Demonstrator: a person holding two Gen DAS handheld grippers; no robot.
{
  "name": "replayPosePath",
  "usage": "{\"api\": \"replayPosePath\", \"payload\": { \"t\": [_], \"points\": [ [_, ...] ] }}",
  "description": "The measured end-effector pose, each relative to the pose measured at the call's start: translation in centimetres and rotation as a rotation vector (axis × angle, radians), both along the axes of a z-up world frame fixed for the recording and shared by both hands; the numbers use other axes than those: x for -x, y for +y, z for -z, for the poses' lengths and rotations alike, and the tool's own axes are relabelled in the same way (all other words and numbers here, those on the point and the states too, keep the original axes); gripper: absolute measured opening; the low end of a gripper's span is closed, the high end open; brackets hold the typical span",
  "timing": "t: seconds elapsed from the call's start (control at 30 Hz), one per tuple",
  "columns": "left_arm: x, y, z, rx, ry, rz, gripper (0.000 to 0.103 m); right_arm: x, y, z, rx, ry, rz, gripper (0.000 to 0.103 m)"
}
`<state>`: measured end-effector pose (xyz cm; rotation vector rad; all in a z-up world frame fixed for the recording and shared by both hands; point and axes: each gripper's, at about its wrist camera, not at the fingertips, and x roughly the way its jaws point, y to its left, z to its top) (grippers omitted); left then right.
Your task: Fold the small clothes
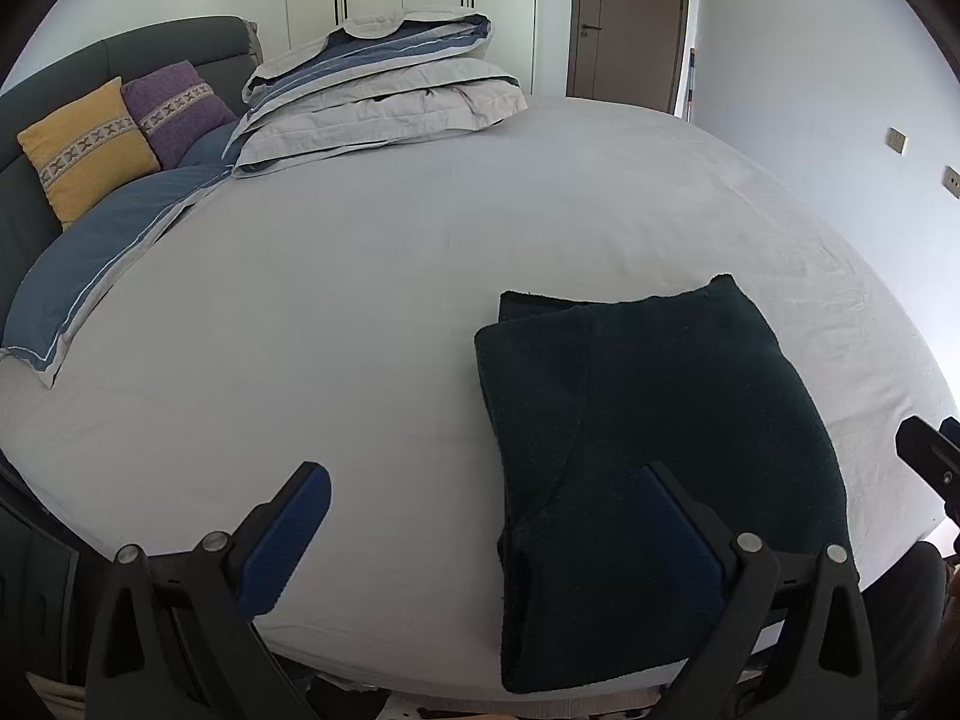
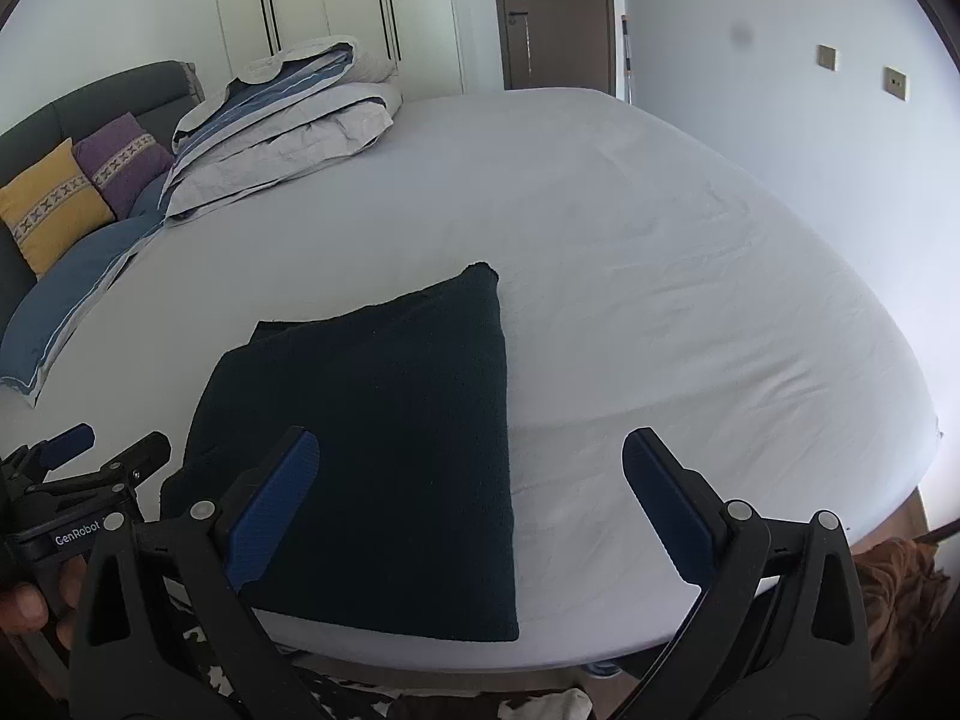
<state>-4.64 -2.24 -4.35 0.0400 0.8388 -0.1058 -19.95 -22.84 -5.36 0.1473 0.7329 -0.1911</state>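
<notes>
Two open-jawed grippers, left gripper [image 1: 483, 522] and right gripper [image 2: 471, 483], over one folded dark garment [image 2: 384, 432].

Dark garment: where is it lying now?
The dark garment lies folded at the bed's near edge, between both open grippers, far from the pillows.

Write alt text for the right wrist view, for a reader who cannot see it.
A dark folded garment lies flat near the front edge of a bed with a pale sheet, with the open right gripper hovering over it and gripping nothing. The left gripper shows at the left edge, and two cushions and a folded duvet sit at the far left.
</notes>
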Motion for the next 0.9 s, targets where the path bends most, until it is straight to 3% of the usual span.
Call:
{"api": "replayPosePath", "payload": {
  "t": [0.9],
  "points": [
    [-0.1, 0.4, 0.5, 0.003, 0.023, 0.001, 0.103, -0.9, 1.5, 1.3, 0.015, 0.043, -0.035, 0.103]
  ]
}}
